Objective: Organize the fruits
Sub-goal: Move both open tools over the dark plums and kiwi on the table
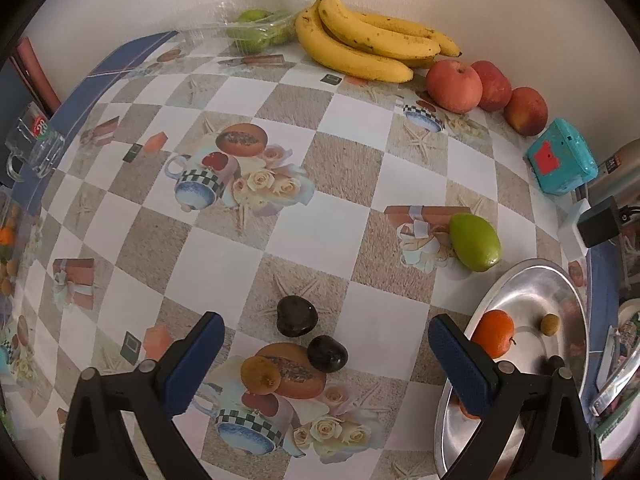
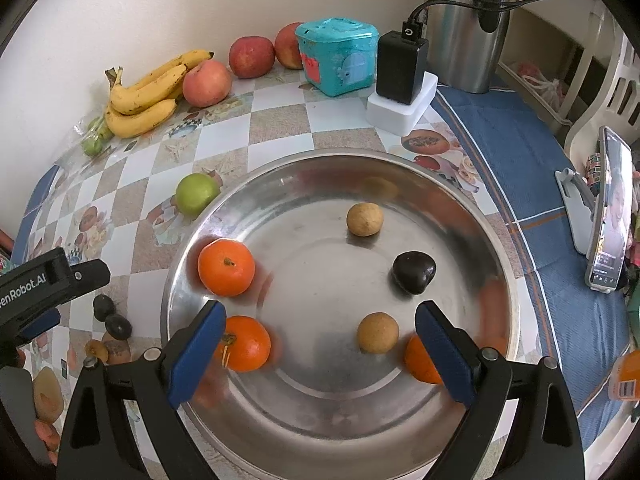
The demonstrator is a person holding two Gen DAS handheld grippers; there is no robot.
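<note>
Third orange (image 2: 420,360) half hidden behind the right gripper's finger, metal bowl (image 1: 532,280) cut off at the frame's lower edge and partly behind the left gripper's finger, green fruits (image 1: 256,28) blurred inside a clear plastic box (image 1: 240,24), orange packet (image 2: 626,376) cut by the frame's right edge.

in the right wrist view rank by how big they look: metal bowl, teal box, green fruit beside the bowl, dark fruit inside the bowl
1. metal bowl
2. teal box
3. green fruit and dark fruit: look alike, so no ranking between them.
</note>
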